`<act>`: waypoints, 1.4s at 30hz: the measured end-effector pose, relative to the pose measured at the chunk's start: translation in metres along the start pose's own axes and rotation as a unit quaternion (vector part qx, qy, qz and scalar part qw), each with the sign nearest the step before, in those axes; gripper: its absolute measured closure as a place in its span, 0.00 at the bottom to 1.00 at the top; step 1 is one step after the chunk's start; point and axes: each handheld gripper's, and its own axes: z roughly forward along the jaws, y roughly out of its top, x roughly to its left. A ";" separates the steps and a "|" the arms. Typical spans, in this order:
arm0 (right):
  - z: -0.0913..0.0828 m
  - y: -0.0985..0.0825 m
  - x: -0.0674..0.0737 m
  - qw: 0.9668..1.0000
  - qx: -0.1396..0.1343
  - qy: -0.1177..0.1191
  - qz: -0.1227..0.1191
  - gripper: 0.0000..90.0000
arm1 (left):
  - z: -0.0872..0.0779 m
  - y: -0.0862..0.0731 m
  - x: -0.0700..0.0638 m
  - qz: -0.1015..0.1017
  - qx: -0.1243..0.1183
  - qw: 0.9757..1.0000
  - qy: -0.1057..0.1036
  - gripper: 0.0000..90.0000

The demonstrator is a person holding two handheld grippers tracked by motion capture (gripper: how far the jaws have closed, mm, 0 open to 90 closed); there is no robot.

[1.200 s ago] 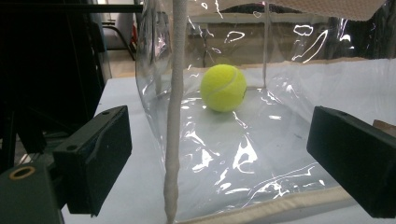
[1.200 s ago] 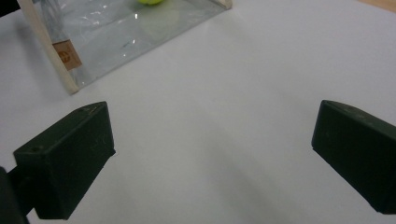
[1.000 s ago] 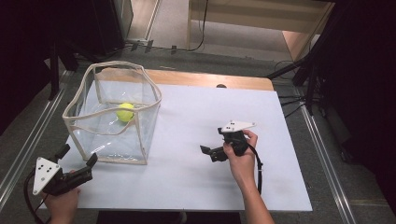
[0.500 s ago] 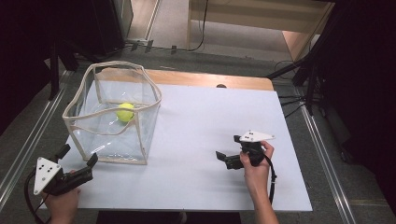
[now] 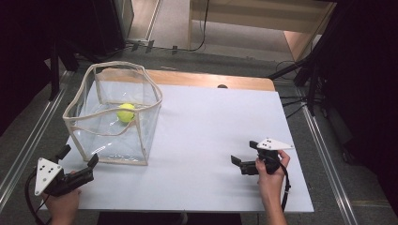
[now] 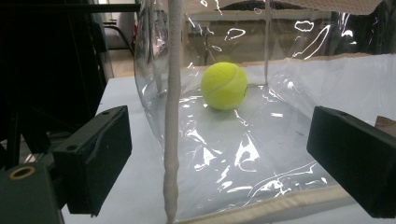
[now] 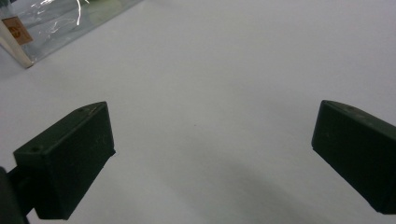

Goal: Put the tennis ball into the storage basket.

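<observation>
A yellow tennis ball (image 5: 126,112) lies inside a clear plastic bag (image 5: 112,140) with cream trim, standing upright at the table's left. The left gripper view has the ball (image 6: 224,85) behind the bag's clear wall (image 6: 243,154). My left gripper (image 5: 77,157) is open at the table's front left corner, just short of the bag's near corner, with nothing between its jaws. My right gripper (image 5: 244,154) is open low over the white table (image 5: 206,136) at the front right, jaws pointing left. Between its jaws (image 7: 212,154) there is bare table.
The bag's corner (image 7: 18,32) lies far off in the right gripper view. A wooden strip (image 5: 211,79) runs along the table's far edge. Metal rails (image 5: 28,140) flank the table on both sides. Dark stands and cables (image 5: 305,70) sit at the back right.
My right gripper has moved to the right and nearer the table's front edge. The left gripper, bag and ball have stayed put.
</observation>
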 end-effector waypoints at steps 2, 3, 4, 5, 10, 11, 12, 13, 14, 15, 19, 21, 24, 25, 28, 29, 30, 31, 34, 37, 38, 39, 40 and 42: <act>-0.005 -0.004 -0.003 1.000 -0.003 -0.005 0.005 0.00 | 0.000 0.000 0.000 0.000 0.000 1.000 0.000 0.08; -0.007 -0.005 -0.004 1.000 -0.004 -0.009 0.004 0.00 | 0.000 0.000 0.000 0.000 0.000 1.000 0.000 0.08; -0.009 -0.007 -0.005 1.000 -0.005 -0.010 0.009 0.00 | 0.000 0.000 0.000 0.000 0.000 1.000 0.000 0.08; -0.011 -0.009 -0.007 1.000 -0.007 -0.013 0.010 0.00 | 0.000 0.000 0.000 0.001 0.000 1.000 0.000 0.08; -0.021 -0.018 -0.013 0.999 -0.012 -0.022 0.021 0.00 | 0.000 0.000 0.000 0.001 0.000 1.000 -0.001 0.08; -0.023 -0.019 -0.014 0.999 -0.013 -0.022 0.024 0.00 | 0.000 0.000 0.000 0.001 0.000 1.000 -0.001 0.08; -0.025 -0.021 -0.015 0.999 -0.013 -0.026 0.021 0.00 | 0.000 0.000 0.000 0.000 0.000 1.000 0.000 0.08; -0.026 -0.022 -0.016 0.999 -0.015 -0.030 0.025 0.00 | 0.000 0.000 0.000 0.000 0.000 1.000 0.000 0.08; -0.028 -0.023 -0.017 0.999 -0.016 -0.030 0.027 0.00 | 0.000 0.000 0.000 0.001 0.000 1.000 -0.001 0.08; -0.030 -0.024 -0.018 0.999 -0.019 -0.034 0.025 0.00 | 0.000 0.000 0.000 0.002 0.000 1.000 -0.001 0.08; -0.040 -0.029 -0.021 0.998 -0.031 -0.038 0.028 0.00 | 0.000 0.000 0.000 0.002 0.001 1.000 0.000 0.08; -0.044 -0.032 -0.022 0.998 -0.035 -0.042 0.031 0.00 | 0.000 0.000 0.000 0.002 0.002 1.000 -0.001 0.08; -0.051 -0.037 -0.024 0.997 -0.038 -0.055 0.030 0.00 | 0.000 0.000 0.000 0.002 0.001 1.000 -0.001 0.08; -0.053 -0.039 -0.026 0.997 -0.044 -0.055 0.035 0.00 | 0.000 0.000 0.000 0.003 0.002 1.000 0.000 0.08; -0.058 -0.046 -0.028 0.996 -0.052 -0.058 0.045 0.00 | 0.000 0.000 0.000 0.001 0.000 1.000 -0.001 0.08; -0.059 -0.048 -0.029 0.996 -0.053 -0.062 0.048 0.00 | 0.000 0.000 0.000 0.000 0.001 1.000 -0.001 0.08; -0.060 -0.049 -0.030 0.996 -0.053 -0.062 0.048 0.00 | 0.000 0.000 0.001 -0.001 0.000 1.000 -0.002 0.08; -0.061 -0.050 -0.030 0.995 -0.056 -0.063 0.051 0.00 | 0.000 0.000 0.001 -0.001 0.001 1.000 -0.001 0.08; -0.066 -0.054 -0.034 0.994 -0.061 -0.071 0.056 0.00 | 0.000 0.000 0.001 -0.001 0.001 1.000 -0.002 0.08; -0.068 -0.057 -0.036 0.993 -0.063 -0.076 0.058 0.00 | 0.000 0.000 0.001 -0.002 0.000 1.000 -0.002 0.08; -0.068 -0.057 -0.036 0.993 -0.064 -0.077 0.059 0.00 | 0.000 0.000 0.001 -0.003 -0.001 1.000 -0.002 0.08; -0.068 -0.058 -0.037 0.993 -0.065 -0.078 0.057 0.00 | -0.001 0.001 0.002 -0.003 0.000 1.000 -0.002 0.08; -0.068 -0.058 -0.037 0.993 -0.066 -0.079 0.061 0.00 | 0.000 0.000 0.002 -0.004 0.000 1.000 -0.003 0.08; -0.068 -0.058 -0.037 0.993 -0.065 -0.080 0.061 0.00 | 0.000 0.000 0.002 -0.004 -0.001 1.000 -0.003 0.08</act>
